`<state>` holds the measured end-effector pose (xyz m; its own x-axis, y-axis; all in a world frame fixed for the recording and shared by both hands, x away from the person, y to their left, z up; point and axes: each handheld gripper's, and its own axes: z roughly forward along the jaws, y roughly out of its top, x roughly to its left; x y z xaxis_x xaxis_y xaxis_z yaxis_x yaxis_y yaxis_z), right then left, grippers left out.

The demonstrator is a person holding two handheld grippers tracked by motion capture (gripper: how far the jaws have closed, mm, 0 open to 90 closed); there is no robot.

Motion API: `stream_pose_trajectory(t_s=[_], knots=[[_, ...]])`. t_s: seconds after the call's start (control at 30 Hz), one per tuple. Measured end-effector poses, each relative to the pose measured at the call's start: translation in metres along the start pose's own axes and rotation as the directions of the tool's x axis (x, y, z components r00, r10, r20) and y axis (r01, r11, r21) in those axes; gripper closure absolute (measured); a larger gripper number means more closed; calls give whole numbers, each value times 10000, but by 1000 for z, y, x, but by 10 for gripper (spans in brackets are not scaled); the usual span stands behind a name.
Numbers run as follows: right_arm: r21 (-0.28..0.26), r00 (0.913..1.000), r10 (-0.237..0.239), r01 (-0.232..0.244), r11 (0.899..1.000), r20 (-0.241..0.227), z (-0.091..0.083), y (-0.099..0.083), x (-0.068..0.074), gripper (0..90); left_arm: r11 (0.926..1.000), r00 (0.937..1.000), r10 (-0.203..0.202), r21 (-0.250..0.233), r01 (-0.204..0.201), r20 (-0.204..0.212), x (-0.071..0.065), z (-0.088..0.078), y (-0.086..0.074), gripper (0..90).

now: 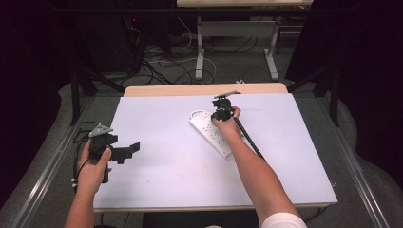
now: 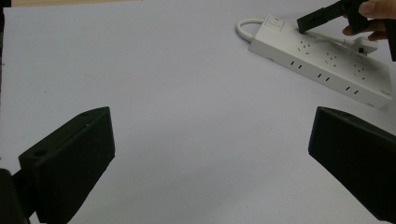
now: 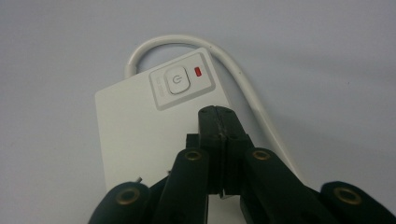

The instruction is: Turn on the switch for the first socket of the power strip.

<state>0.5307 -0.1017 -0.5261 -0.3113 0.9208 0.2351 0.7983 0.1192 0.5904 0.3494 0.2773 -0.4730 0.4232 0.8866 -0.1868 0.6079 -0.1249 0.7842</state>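
Near the front-left edge of the tabletop (image 1: 157, 171), left gripper (image 1: 124, 151) held level above the surface, fingers (image 2: 70, 163) spread wide, released, grasping nothing. Farther in, toward the back centre of the tabletop, right gripper (image 3: 218, 122) poised over the switch end of the power strip (image 1: 211, 133), fingers (image 3: 208, 133) clenched together on nothing, tips just short of the power button (image 3: 174, 81). Risks from here: a push landing on the bezel rather than the button, or skidding the light, unsecured strip across the smooth white sheet. Glossy white plastic strip, rectangular; rounded square button; small red indicator (image 3: 197, 71) beside it; rubbery white cord (image 3: 187, 42) looping behind. Matte black blocky fingers.
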Motion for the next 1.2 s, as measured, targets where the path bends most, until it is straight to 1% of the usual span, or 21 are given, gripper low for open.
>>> stream_pose_trajectory(t_s=[0.17,0.23,0.3,0.4,0.47,0.5,0.53,0.57,0.6,0.63,0.67,0.7,0.77,0.8,0.9,0.93,0.97,1.03,1.1,1.2], knots=[[-25,10000,21,-21,10000,28,0,0,0,900,10000,10000,6,2,-6,0,0,0,0,4],[-43,9999,125,-125,9999,-31,0,0,0,900,10000,10000,1,21,-1,-24,0,0,0,4],[-48,10000,47,-47,10000,8,0,0,-1,900,10000,10000,6,26,-6,-22,0,0,0,4],[-72,10000,72,-73,9999,-37,0,-1,-1,878,10000,10000,6,1,-6,8,0,0,0,3],[-83,9998,81,-83,9999,-174,-1,-1,0,851,10000,10000,-6,29,7,-22,0,0,0,4],[-103,9999,-24,23,9999,-104,-1,-1,-1,838,10000,10000,38,58,-38,-6,1,1,0,4],[-103,9999,-24,23,9999,-104,-1,-1,-1,838,9998,9999,139,127,-139,8,1,1,0,4],[-160,9997,103,-107,9998,-212,-1,-1,0,827,9999,10000,90,110,-90,-14,1,1,0,4],[-112,9999,-27,25,9999,-140,-1,-1,-2,810,9999,10000,80,101,-80,-4,1,2,0,3],[-170,9999,-12,10,9999,-125,-1,-1,-2,800,9999,10000,85,95,-85,0,0,2,0,4],[-193,9999,47,-50,9998,-126,-2,-2,-2,793,10000,10000,-16,73,16,-4,0,2,-1,4],[-171,9998,149,-152,9997,-152,-2,-2,-2,779,10000,10000,39,91,-39,0,0,2,-1,4],[-131,9998,2,-4,9999,-174,-3,-1,-3,729,9998,9999,134,162,-134,5,1,2,-1,3],[-129,9999,-56,54,9999,-147,-3,-1,-3,721,9998,9999,115,148,-115,13,1,2,-1,4],[-140,9998,35,-38,9999,-205,-3,-1,-3,700,9998,9999,117,152,-117,16,1,2,-1,4],[-115,9999,-39,37,9999,-157,-4,-1,-3,689,9999,10000,30,132,-30,1,1,2,-1,4],[-133,9999,24,-26,9999,-151,-5,-1,-3,653,9999,10000,34,138,-34,6,1,2,-1,4],[-162,9998,51,-54,9999,-166,-6,0,-3,639,9999,10000,22,136,-22,-2,1,2,-1,4],[-187,9996,80,-85,9998,-268,-7,0,-3,619,9999,10000,3,123,-3,32,1,3,-1,4],[-143,9998,-104,101,9998,-165,-9,1,-4,590,9999,10000,7,129,-7,28,1,3,-1,4]])
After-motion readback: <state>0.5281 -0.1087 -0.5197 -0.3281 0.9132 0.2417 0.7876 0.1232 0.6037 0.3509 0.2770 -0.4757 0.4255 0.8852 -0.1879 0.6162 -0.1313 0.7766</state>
